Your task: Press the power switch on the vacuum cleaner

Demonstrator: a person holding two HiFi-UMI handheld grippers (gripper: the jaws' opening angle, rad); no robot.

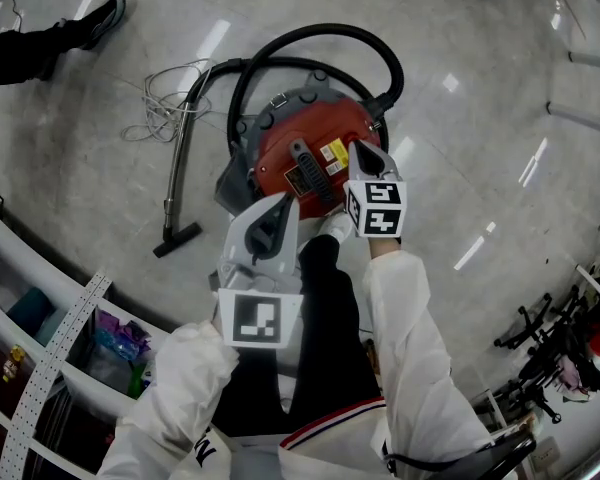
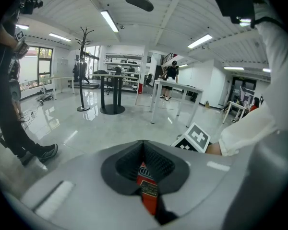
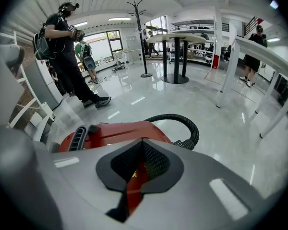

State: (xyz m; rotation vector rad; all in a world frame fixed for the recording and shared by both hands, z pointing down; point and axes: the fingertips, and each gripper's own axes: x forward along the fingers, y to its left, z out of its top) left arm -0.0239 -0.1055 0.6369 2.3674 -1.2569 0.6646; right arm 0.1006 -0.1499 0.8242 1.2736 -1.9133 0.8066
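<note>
Head view: left gripper (image 1: 283,203) clenched, empty, tips at near edge of red vacuum cleaner (image 1: 305,133) standing on floor (image 1: 480,168). Right gripper (image 1: 364,150) clenched, empty, over cleaner's right side beside yellow label (image 1: 332,153). Black hose (image 1: 320,32) loops behind.

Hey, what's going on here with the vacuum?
A person stands over a red vacuum cleaner on the floor, holding a gripper in each hand. The right gripper, jaws together, points down at the red top beside the handle. The left gripper, also closed, hovers at the near edge. Neither holds anything.
</note>
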